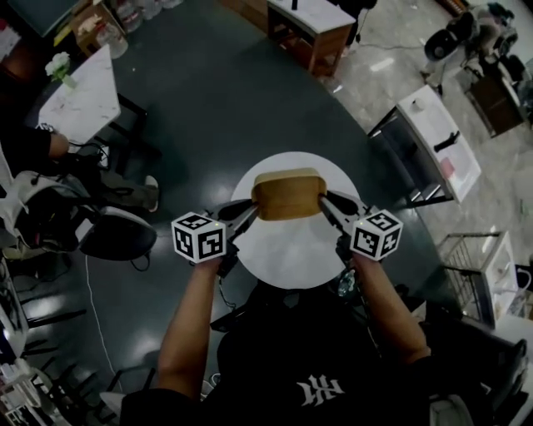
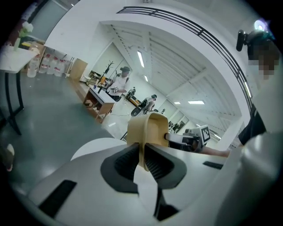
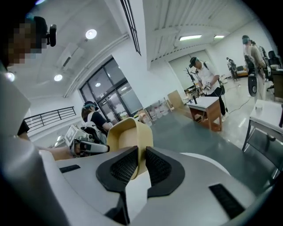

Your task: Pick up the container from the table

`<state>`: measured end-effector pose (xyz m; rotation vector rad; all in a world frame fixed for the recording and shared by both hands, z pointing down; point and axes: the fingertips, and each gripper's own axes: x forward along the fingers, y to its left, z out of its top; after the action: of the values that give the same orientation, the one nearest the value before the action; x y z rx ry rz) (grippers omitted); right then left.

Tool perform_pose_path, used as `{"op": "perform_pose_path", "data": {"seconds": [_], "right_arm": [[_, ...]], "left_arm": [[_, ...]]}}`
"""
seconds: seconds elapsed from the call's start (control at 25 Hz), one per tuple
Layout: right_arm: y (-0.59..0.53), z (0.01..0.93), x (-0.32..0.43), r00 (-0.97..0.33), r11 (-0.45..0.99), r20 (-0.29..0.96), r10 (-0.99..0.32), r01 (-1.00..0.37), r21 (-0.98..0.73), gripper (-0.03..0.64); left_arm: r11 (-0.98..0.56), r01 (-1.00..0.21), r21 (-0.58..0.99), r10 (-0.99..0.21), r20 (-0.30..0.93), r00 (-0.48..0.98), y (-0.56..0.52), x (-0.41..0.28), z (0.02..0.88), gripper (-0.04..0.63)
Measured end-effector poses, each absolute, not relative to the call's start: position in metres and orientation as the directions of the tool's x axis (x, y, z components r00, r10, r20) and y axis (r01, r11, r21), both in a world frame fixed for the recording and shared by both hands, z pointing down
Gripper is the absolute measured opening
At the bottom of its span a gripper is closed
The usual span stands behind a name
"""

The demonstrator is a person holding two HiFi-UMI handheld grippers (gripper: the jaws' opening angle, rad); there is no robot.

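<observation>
A tan rectangular container (image 1: pixel 288 194) hangs in the air above the round white table (image 1: pixel 287 262), held at both ends. My left gripper (image 1: pixel 251 210) is shut on the container's left wall (image 2: pixel 142 145), the wall pinched between its dark pads. My right gripper (image 1: pixel 322 204) is shut on the opposite wall (image 3: pixel 140 152). In the left gripper view the container (image 2: pixel 152 128) stands up ahead of the jaws, with the right gripper's marker cube (image 2: pixel 204 133) behind it. In the right gripper view the container (image 3: pixel 128 134) hides part of the left gripper (image 3: pixel 82 143).
Dark grey floor surrounds the white table. A wooden desk (image 1: pixel 312 25) stands far ahead, a white table (image 1: pixel 83 96) at far left, a white bench (image 1: pixel 437 141) at right. Chairs and bags (image 1: pixel 83 216) sit at left. People stand in the background (image 3: pixel 205 79).
</observation>
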<state>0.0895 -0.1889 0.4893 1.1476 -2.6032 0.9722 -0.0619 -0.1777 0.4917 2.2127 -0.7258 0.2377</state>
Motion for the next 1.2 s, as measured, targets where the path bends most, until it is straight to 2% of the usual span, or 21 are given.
{"op": "perform_pose_path", "data": {"seconds": [0.64, 1.2], "right_arm": [[-0.176, 0.357, 0.083, -0.621, 0.551, 0.148, -0.770, -0.763, -0.336, 0.075], [-0.122, 0.316, 0.108, -0.606, 0.566, 0.065, -0.793, -0.772, -0.291, 0.075]], "left_arm": [[-0.751, -0.486, 0.447, -0.429, 0.228, 0.874, -0.186, -0.070, 0.366, 0.040], [-0.808, -0.468, 0.357, -0.427, 0.192, 0.884, -0.138, -0.043, 0.317, 0.040]]}}
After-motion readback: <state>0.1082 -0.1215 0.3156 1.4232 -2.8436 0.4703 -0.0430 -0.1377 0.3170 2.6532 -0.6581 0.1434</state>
